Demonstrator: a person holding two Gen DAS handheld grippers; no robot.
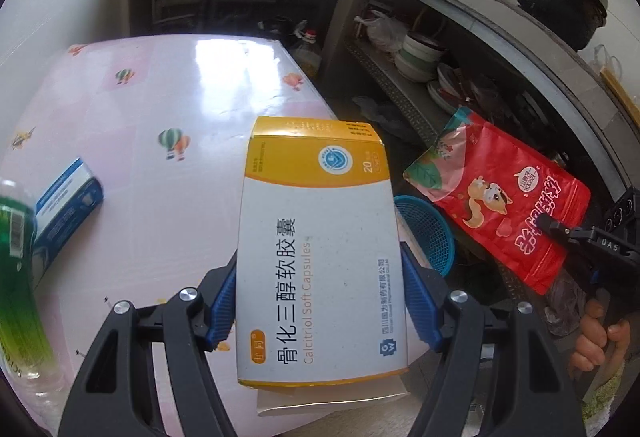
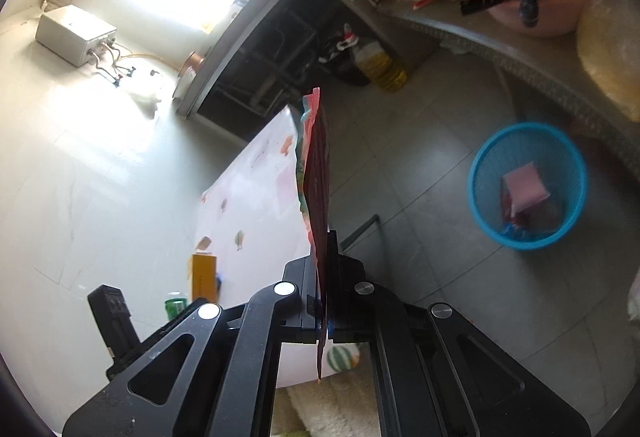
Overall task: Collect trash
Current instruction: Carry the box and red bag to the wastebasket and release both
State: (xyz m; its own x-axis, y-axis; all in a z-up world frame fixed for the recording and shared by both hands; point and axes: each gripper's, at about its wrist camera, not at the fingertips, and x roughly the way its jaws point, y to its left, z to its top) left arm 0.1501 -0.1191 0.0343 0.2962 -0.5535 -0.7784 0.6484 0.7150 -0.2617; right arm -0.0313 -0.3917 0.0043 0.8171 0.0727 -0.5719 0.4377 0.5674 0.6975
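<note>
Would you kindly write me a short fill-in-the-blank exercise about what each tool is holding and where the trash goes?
1. The left tool grips a white and ____ box.
2. The right tool is shut on a ____ pouch.
3. The bin on the floor is ____.
4. A ____ bottle stands on the table.

Missing words: yellow; red; blue; green

Left tool (image 1: 318, 301) clamped wide, right tool (image 2: 323, 301) pinched shut
</note>
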